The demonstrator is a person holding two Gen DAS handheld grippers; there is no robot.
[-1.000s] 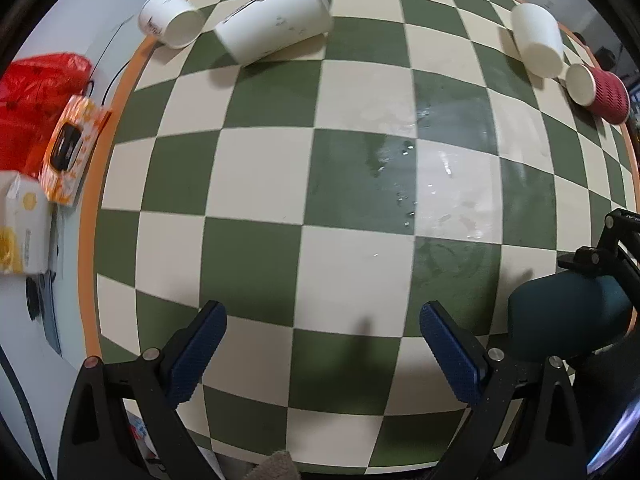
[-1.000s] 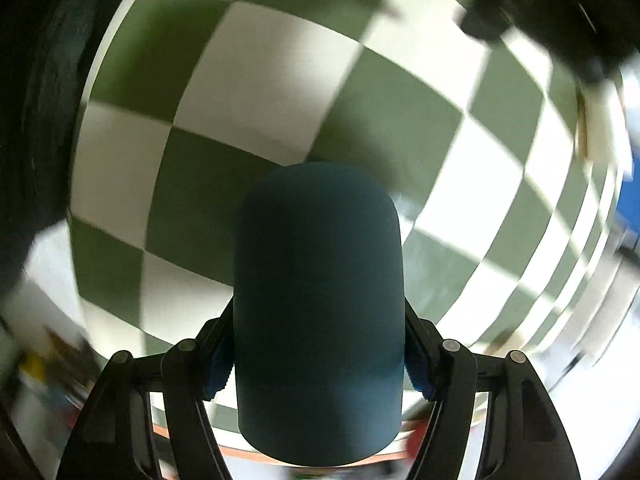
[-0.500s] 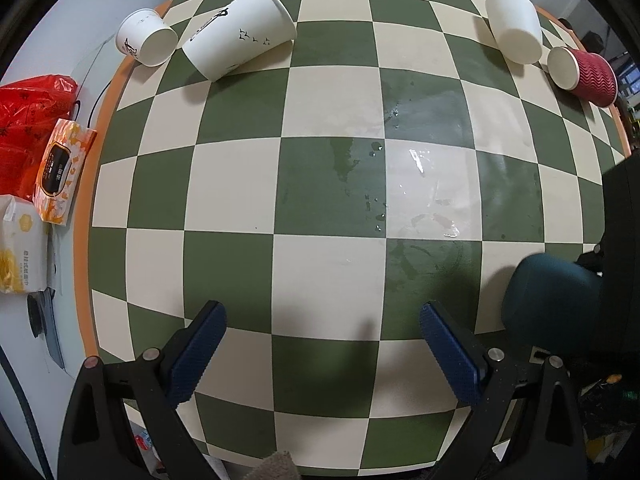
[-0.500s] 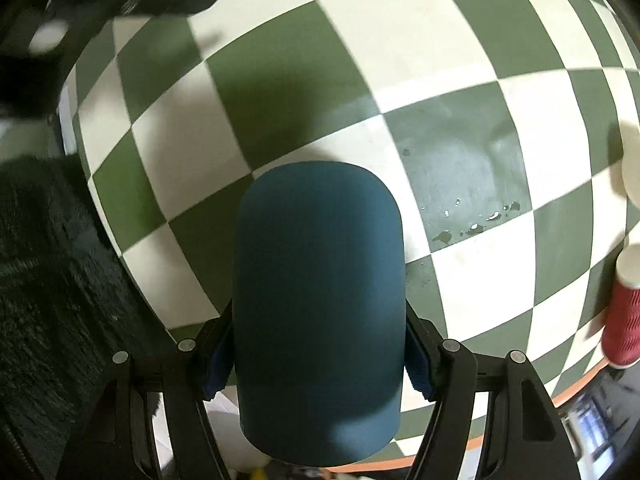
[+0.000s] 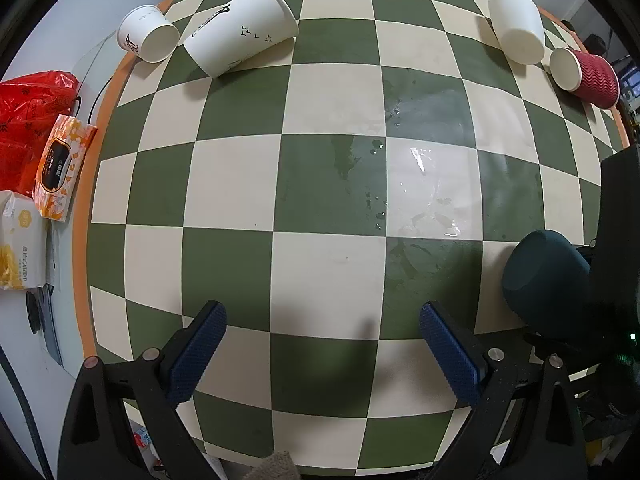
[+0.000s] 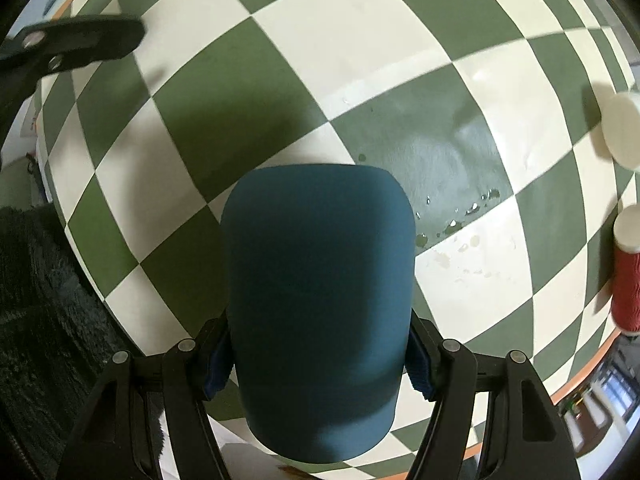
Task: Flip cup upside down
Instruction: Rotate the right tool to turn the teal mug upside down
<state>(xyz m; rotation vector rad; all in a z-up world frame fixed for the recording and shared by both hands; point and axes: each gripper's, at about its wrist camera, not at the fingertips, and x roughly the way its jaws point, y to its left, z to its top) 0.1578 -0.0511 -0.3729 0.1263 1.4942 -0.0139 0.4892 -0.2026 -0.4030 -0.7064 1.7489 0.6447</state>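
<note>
My right gripper [image 6: 318, 368] is shut on a dark teal cup [image 6: 318, 304], gripped by its sides with its closed rounded end pointing away from me, over the checkered table [image 6: 360, 40]. The same cup shows at the right edge of the left wrist view [image 5: 548, 280], held above the table's near right part. My left gripper [image 5: 320, 352] is open and empty, hovering over the table's near edge. The cup's rim is hidden from me.
Two white paper cups [image 5: 240, 28] [image 5: 148, 34] lie on their sides at the far left. A white cup [image 5: 518, 26] and a red ribbed cup [image 5: 586, 74] lie at the far right. Water drops [image 5: 424, 208] wet the table's middle. Tissue packs [image 5: 62, 168] and a red bag [image 5: 28, 108] sit off the table's left edge.
My right gripper has swung round with the teal cup, now facing across the table toward the wet patch. The left gripper has risen and drawn back slightly, still open.
</note>
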